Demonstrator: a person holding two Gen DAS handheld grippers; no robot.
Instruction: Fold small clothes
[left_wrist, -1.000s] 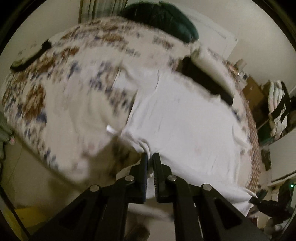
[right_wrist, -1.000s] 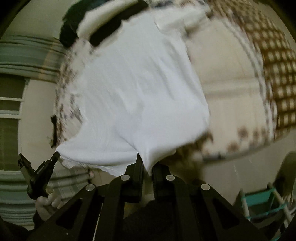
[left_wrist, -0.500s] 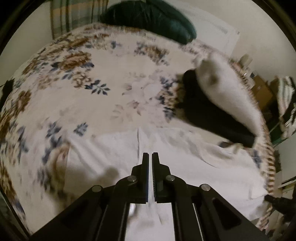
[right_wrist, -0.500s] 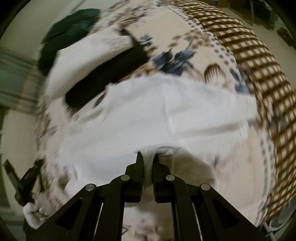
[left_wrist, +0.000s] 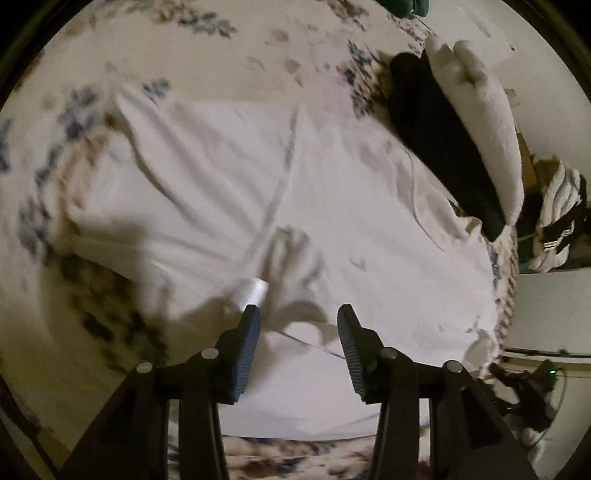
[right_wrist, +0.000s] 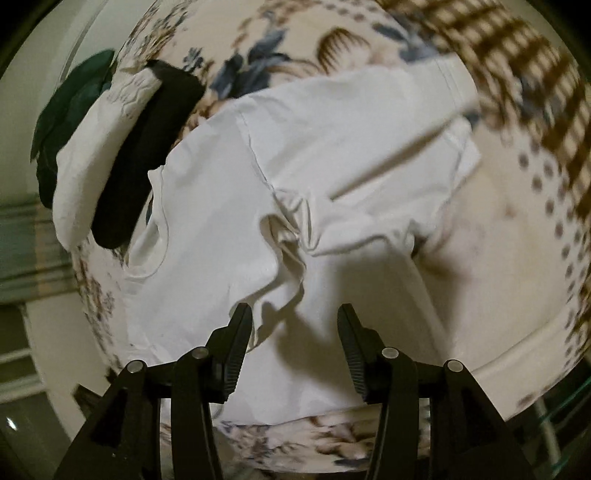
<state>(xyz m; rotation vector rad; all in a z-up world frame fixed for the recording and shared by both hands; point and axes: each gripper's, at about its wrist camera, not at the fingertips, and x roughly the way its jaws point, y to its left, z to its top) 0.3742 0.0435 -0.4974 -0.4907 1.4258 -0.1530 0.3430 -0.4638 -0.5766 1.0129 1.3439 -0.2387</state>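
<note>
A white T-shirt (left_wrist: 332, 206) lies spread on the floral bed cover (left_wrist: 221, 44), creased down its middle. It also shows in the right wrist view (right_wrist: 332, 147), with a sleeve to the right and the neck opening at the left. My left gripper (left_wrist: 297, 314) is open and empty, just above the shirt's near edge, where a small white tag (left_wrist: 255, 290) sticks up. My right gripper (right_wrist: 295, 312) is open and empty, above a bunched ridge of the shirt (right_wrist: 288, 229).
A folded black garment (left_wrist: 439, 140) and a folded white one (left_wrist: 487, 125) lie side by side beyond the shirt; both show in the right wrist view (right_wrist: 147, 158). A dark green cushion (right_wrist: 70, 118) lies behind. The bed's checked border (right_wrist: 535, 85) is at the right.
Both grippers held the shirt hanging, carried it over the bed and laid it down. Both have opened and let go; the shirt now lies on the cover.
</note>
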